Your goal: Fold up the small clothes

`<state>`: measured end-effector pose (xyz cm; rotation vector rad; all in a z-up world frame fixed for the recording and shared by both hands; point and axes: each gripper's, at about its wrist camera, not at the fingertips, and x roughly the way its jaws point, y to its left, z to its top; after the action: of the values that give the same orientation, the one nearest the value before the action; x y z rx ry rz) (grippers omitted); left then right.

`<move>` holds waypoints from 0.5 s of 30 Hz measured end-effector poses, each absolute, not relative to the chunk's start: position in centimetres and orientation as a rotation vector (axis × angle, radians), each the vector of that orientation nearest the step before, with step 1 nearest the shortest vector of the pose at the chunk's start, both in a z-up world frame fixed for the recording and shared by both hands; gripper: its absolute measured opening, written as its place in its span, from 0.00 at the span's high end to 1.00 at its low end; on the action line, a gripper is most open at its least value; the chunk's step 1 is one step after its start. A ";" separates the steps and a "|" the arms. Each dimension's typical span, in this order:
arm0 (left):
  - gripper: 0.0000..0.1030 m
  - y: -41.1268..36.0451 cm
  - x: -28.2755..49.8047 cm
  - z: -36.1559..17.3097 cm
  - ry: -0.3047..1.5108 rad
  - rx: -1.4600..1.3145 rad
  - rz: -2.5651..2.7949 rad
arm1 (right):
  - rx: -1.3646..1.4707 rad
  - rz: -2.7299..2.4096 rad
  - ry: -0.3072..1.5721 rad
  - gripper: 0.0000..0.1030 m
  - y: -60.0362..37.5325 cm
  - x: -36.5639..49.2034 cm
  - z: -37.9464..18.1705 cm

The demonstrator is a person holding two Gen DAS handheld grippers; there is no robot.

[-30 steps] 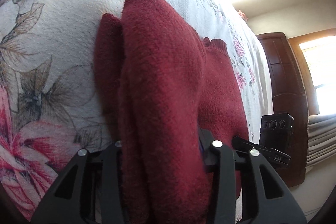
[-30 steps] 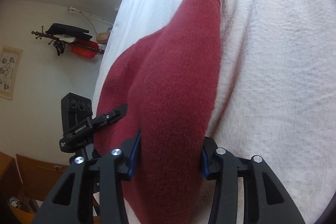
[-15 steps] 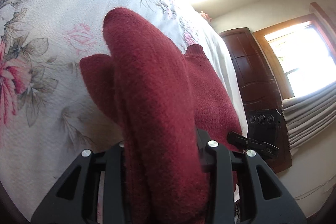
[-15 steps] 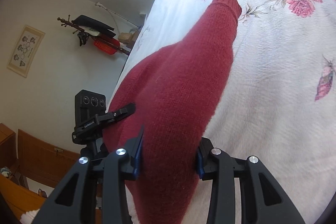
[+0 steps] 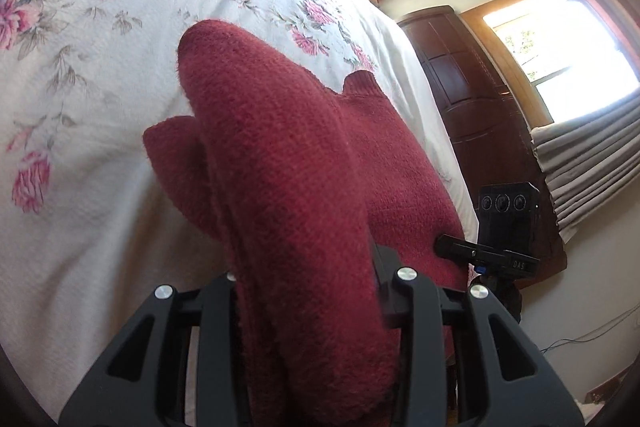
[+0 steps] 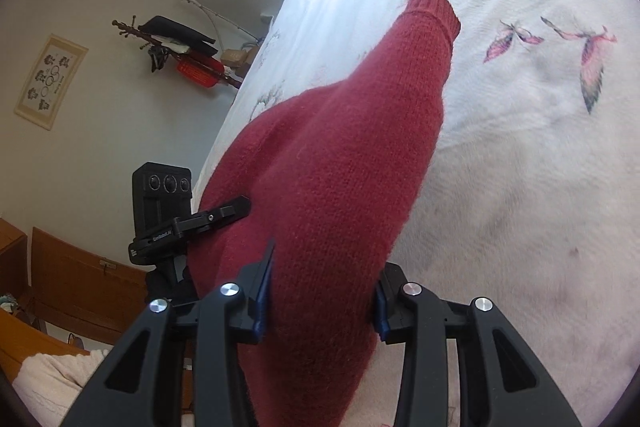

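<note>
left hand-held gripper and right hand-held gripper each pinch the dark red knitted sweater, lifting it off the floral white bedspread; cuff trails toward 12 o'clock, likely for folding.

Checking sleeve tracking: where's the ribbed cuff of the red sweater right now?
In the right wrist view the ribbed cuff lies at the top centre, flat on the floral bedspread, at the far end of the sleeve held by the right tool.

"DA5" on black clamp
</note>
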<state>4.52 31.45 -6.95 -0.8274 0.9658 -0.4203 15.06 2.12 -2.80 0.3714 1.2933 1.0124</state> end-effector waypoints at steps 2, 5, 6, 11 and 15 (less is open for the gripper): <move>0.68 30.3 3.5 -8.2 0.987 -0.826 -0.411 | 0.369 0.998 1.312 0.62 1.1 14.1 -4.1; 0.68 28.5 2.1 -10.2 1.020 -0.812 -0.382 | 0.373 0.966 1.342 0.62 0.8 13.4 -6.1; 0.68 28.2 1.8 -11.0 1.033 -0.810 -0.372 | 0.367 0.953 1.350 0.62 0.8 13.1 -6.9; 0.65 27.5 0.7 -13.7 1.050 -0.819 -0.355 | 0.395 0.905 1.372 0.60 -0.1 11.9 -10.5; 0.55 27.5 0.7 -14.9 1.045 -0.768 -0.341 | 0.417 0.858 1.362 0.56 -0.3 11.2 -12.3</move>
<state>0.73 27.50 -14.91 -0.7682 1.0449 -0.3409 11.23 -0.35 -12.25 0.4165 1.3622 0.8582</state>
